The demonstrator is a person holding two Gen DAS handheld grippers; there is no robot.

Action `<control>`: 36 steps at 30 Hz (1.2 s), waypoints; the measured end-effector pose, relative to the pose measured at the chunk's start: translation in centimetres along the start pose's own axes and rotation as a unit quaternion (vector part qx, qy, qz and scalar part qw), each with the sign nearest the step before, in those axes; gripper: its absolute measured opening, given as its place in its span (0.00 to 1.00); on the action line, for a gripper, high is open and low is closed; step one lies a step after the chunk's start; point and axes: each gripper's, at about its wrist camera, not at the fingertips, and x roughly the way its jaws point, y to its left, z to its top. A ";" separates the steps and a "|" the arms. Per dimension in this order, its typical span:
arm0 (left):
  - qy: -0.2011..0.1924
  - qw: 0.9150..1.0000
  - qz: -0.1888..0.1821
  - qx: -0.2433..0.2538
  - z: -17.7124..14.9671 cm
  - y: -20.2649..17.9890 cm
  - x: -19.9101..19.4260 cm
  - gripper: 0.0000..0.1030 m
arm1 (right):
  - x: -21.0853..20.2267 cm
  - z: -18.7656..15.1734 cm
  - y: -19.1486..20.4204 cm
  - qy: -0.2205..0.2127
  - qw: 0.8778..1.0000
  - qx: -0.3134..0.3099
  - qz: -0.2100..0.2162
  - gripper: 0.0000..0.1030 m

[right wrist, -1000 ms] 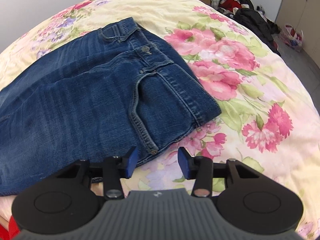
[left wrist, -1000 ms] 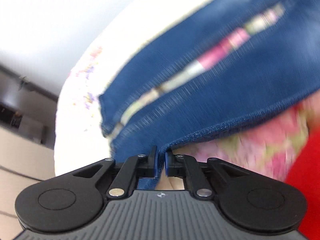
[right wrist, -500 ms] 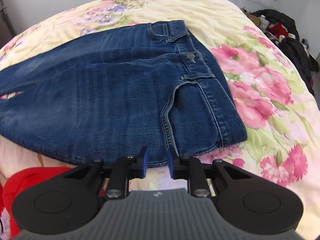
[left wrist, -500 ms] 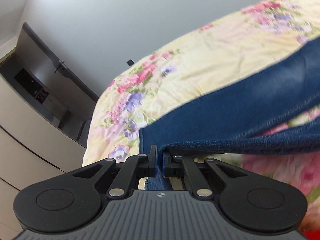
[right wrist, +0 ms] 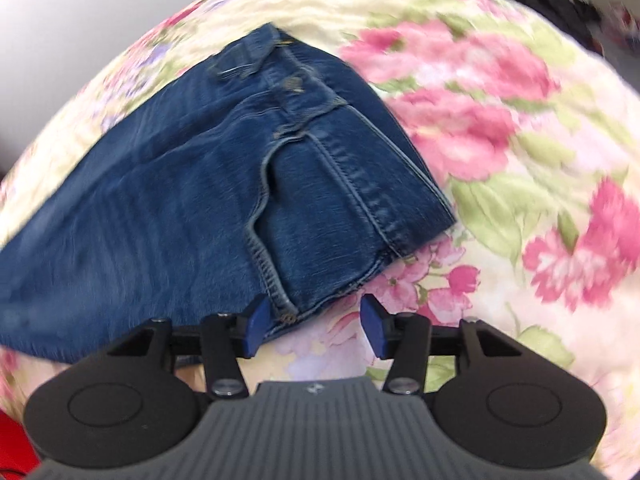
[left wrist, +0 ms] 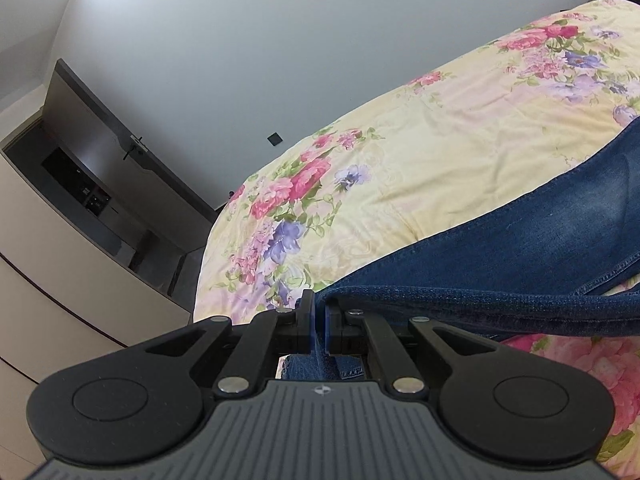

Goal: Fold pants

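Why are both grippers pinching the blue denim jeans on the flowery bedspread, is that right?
Not quite. Only the left gripper is pinching the blue denim jeans, shut on a lifted edge, as the left wrist view shows. In the right wrist view the right gripper is open, its jaws having just opened wider, with the jeans' corner between them but not gripped. The jeans do lie on the flowery bedspread.

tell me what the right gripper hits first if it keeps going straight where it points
Most likely the jeans: their near waist corner lies just ahead of the open right gripper, with the floral bedspread beside it. Blur makes depth uncertain.
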 end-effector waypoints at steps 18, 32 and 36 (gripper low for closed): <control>0.085 0.995 -0.011 -0.057 -3.8 2.8 4.2 0.04 | -7.8 8.5 6.7 -0.165 0.986 0.012 0.033 0.05; 0.128 0.991 0.018 -0.017 1.6 0.5 17.4 0.03 | 7.5 25.5 19.1 -0.180 0.982 -0.034 -0.048 0.04; 0.128 0.992 0.017 -0.003 3.3 -1.5 21.9 0.03 | 13.5 28.0 21.2 -0.158 0.984 -0.050 -0.073 0.04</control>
